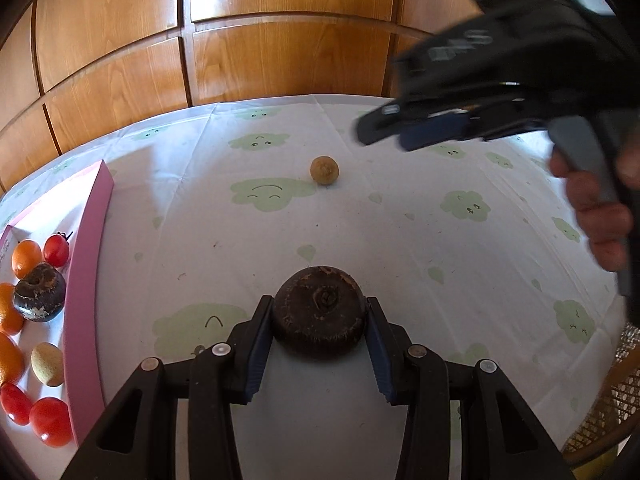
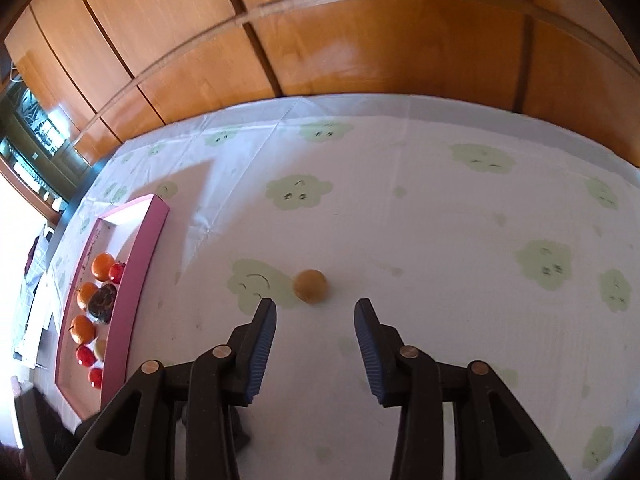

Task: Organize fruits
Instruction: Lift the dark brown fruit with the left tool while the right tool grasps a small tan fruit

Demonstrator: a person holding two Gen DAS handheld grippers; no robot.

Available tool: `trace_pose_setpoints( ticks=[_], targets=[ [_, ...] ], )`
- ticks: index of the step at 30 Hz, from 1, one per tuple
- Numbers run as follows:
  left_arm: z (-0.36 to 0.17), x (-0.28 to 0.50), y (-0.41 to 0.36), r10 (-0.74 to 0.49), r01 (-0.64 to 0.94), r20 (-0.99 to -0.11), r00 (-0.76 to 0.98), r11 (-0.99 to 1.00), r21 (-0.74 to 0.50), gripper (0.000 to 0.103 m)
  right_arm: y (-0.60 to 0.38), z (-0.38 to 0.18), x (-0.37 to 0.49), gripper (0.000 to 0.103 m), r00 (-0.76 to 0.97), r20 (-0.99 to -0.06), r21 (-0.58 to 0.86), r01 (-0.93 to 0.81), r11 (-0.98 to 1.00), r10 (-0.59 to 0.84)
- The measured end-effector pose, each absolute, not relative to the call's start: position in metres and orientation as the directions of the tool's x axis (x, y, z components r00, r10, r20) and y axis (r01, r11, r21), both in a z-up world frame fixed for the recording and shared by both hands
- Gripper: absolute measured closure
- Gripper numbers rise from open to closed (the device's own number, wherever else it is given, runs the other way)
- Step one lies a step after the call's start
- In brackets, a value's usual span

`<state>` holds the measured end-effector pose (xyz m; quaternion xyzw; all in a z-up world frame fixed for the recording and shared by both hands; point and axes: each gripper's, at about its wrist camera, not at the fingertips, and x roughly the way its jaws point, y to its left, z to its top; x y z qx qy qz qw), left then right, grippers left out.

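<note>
My left gripper (image 1: 320, 305) is shut on a dark brown, round, flattened fruit (image 1: 320, 322), held low over the tablecloth. A small tan fruit (image 1: 324, 170) lies alone farther out on the cloth. In the right wrist view the same tan fruit (image 2: 310, 286) sits just beyond my right gripper (image 2: 315, 305), whose jaws stand open with nothing between them. The right gripper (image 1: 388, 134) also shows, blurred, at the upper right of the left wrist view. A pink tray (image 1: 86, 260) on the left holds oranges, red tomatoes, a dark fruit and a tan one.
A white tablecloth (image 2: 440, 240) with green cloud faces covers the table. Wooden panelling (image 1: 280, 48) rises behind the far edge. A person's hand (image 1: 600, 220) grips the right tool's handle. A wicker chair (image 1: 612, 412) stands at the lower right. The pink tray (image 2: 132, 280) lies along the left edge.
</note>
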<state>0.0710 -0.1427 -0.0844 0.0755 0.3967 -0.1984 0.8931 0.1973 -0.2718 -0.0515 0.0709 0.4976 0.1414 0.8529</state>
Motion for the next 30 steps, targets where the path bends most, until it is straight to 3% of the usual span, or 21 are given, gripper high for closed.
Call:
trace_pose_setpoints(
  ticks=[8, 9, 10, 20, 30],
  targets=[
    [-0.086, 0.07, -0.14, -0.307, 0.416, -0.73, 0.61, 0.909, -0.034, 0.058, -0.25, -0.074, 0.221, 0.063, 0.426, -0.871, 0.187, -0.177, 0.966, 0.247],
    [-0.085, 0.07, -0.14, -0.308, 0.416, -0.73, 0.611, 0.909, -0.035, 0.058, -0.249, -0.077, 0.222, 0.074, 0.419, -0.88, 0.163, -0.177, 0.971, 0.224],
    [-0.085, 0.07, -0.139, -0.308, 0.416, -0.729, 0.611, 0.909, -0.036, 0.058, -0.249, -0.079, 0.221, 0.079, 0.422, -0.884, 0.136, -0.176, 0.975, 0.2],
    [-0.086, 0.072, -0.139, -0.314, 0.419, -0.725, 0.613, 0.907, -0.04, 0.058, -0.287, -0.061, 0.181, 0.079, 0.413, -0.904, 0.019, -0.218, 0.976, 0.11],
    [-0.085, 0.074, -0.143, -0.293, 0.425, -0.736, 0.61, 0.905, -0.009, 0.059, -0.321, -0.078, 0.159, 0.079, 0.4, -0.91, 0.053, -0.14, 0.989, 0.105]
  ],
)
